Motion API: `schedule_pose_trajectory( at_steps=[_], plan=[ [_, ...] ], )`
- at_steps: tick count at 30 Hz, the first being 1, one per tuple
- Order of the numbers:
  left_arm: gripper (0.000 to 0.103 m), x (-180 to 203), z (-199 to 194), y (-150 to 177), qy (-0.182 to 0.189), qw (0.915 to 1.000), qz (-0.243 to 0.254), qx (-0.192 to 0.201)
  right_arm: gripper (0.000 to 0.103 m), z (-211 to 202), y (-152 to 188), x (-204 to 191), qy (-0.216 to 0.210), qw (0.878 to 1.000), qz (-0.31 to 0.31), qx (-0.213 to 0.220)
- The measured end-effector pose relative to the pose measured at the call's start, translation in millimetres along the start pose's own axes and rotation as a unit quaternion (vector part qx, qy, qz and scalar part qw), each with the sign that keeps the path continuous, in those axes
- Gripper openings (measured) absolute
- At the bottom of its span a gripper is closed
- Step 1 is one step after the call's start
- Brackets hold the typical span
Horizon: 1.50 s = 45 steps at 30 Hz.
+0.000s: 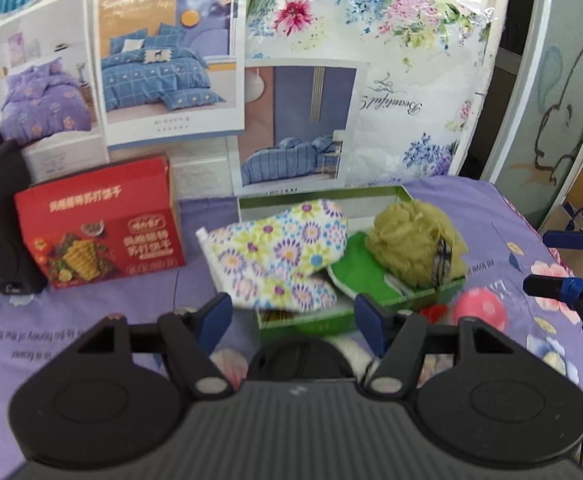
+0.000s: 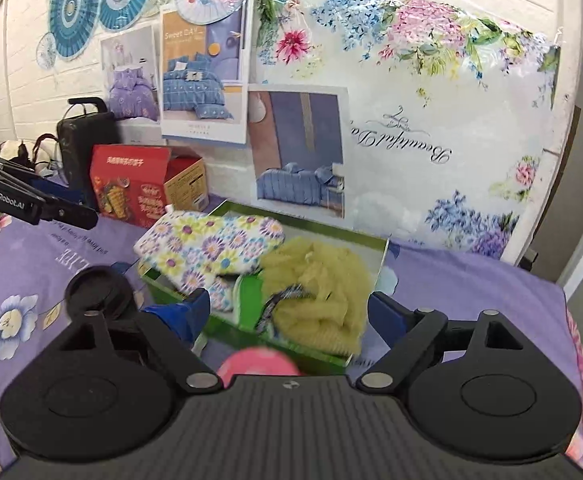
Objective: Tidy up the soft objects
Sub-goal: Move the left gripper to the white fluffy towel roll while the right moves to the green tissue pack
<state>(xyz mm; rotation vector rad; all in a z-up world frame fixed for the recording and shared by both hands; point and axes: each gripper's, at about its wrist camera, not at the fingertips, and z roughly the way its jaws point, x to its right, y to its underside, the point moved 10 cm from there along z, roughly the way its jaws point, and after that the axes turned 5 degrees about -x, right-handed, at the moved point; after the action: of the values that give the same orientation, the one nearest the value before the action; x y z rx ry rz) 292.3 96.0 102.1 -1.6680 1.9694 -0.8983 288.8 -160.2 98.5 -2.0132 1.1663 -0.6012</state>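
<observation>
Pink ball [image 2: 257,362] outside; green box [image 1: 303,320] holds mitt [image 1: 279,248], apparently.

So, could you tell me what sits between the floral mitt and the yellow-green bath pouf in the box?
A green pad lies between the floral mitt and the pouf, clearest in the left wrist view.

"Sweet DAY" heads the blue bedding poster [image 2: 205,76]. The left gripper's [image 2: 31,204] arm reads "GenRobot.AI". The floral wall sheet [image 2: 431,120] carries mirrored script, "Beautiful". The red box [image 1: 103,224] bears unreadable Chinese print.
</observation>
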Motion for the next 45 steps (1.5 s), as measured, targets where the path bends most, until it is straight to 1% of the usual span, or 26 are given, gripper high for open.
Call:
schedule_pose_trajectory(
  at_steps=[3, 5, 9, 12, 15, 17, 19, 20, 23, 25, 27, 29, 30, 31, 33, 35, 38, 40, 41, 42, 43, 45],
  plan=[
    [0.066, -2, -13, 35, -0.016, 0.9998, 0.003, -0.009, 0.073, -5, 33, -15, 0.003, 1.0, 0.005, -0.008],
    [0.066, -5, -16, 63, -0.028, 0.9994, 0.0, -0.023, 0.073, -6, 58, -25, 0.004, 1.0, 0.013, -0.014],
    [0.066, -10, -14, 122, -0.038, 0.9976, -0.013, -0.056, 0.074, 0, 107, -44, -0.006, 0.998, 0.055, -0.03],
    [0.066, -14, -7, 162, -0.044, 0.9952, -0.035, -0.08, 0.074, 7, 141, -58, -0.014, 0.994, 0.096, -0.042],
    [0.066, -10, 2, 194, -0.036, 0.9924, -0.054, -0.105, 0.074, 11, 164, -73, -0.015, 0.991, 0.125, -0.044],
    [0.066, -5, 8, 204, -0.03, 0.9904, -0.062, -0.119, 0.074, 13, 167, -79, -0.005, 0.991, 0.131, -0.038],
    [0.066, 3, 15, 210, -0.018, 0.9894, -0.059, -0.132, 0.074, 20, 163, -82, 0.0, 0.992, 0.121, -0.042],
    [0.066, 6, 18, 210, -0.018, 0.9889, -0.059, -0.135, 0.074, 25, 160, -82, 0.006, 0.992, 0.114, -0.045],
    [0.066, 16, 23, 205, -0.021, 0.9896, -0.048, -0.134, 0.074, 42, 153, -84, 0.018, 0.995, 0.09, -0.049],
    [0.066, 22, 24, 201, -0.019, 0.9905, -0.042, -0.13, 0.074, 57, 150, -81, 0.032, 0.994, 0.081, -0.062],
    [0.066, 30, 24, 198, -0.011, 0.9912, -0.037, -0.127, 0.074, 73, 154, -78, 0.05, 0.992, 0.076, -0.086],
    [0.066, 36, 26, 196, -0.004, 0.9913, -0.032, -0.127, 0.076, 82, 160, -71, 0.073, 0.989, 0.082, -0.097],
    [0.066, 38, 26, 196, -0.003, 0.9914, -0.03, -0.127, 0.074, 83, 165, -65, 0.086, 0.988, 0.083, -0.101],
    [0.066, 40, 27, 196, -0.003, 0.9915, -0.025, -0.127, 0.075, 80, 170, -60, 0.085, 0.988, 0.089, -0.096],
    [0.066, 43, 28, 195, -0.003, 0.9917, -0.016, -0.127, 0.075, 66, 177, -44, 0.077, 0.985, 0.125, -0.087],
    [0.066, 45, 30, 195, -0.004, 0.9917, -0.012, -0.128, 0.075, 48, 187, -18, 0.105, 0.979, 0.155, -0.083],
    [0.066, 48, 33, 194, 0.001, 0.9916, -0.011, -0.129, 0.075, 18, 212, 28, 0.17, 0.964, 0.182, -0.097],
    [0.066, 50, 33, 193, 0.002, 0.9919, -0.009, -0.127, 0.075, -7, 225, 49, 0.186, 0.957, 0.202, -0.093],
    [0.066, 51, 33, 192, 0.003, 0.992, -0.008, -0.126, 0.075, -20, 229, 59, 0.198, 0.952, 0.217, -0.088],
    [0.066, 52, 34, 190, 0.004, 0.9921, -0.009, -0.125, 0.075, -32, 229, 64, 0.209, 0.949, 0.223, -0.075],
    [0.066, 54, 36, 188, 0.007, 0.9922, -0.009, -0.124, 0.075, -38, 223, 63, 0.209, 0.952, 0.217, -0.062],
    [0.066, 58, 39, 182, 0.012, 0.9924, -0.012, -0.122, 0.075, -41, 208, 53, 0.192, 0.961, 0.193, -0.05]
  ],
)
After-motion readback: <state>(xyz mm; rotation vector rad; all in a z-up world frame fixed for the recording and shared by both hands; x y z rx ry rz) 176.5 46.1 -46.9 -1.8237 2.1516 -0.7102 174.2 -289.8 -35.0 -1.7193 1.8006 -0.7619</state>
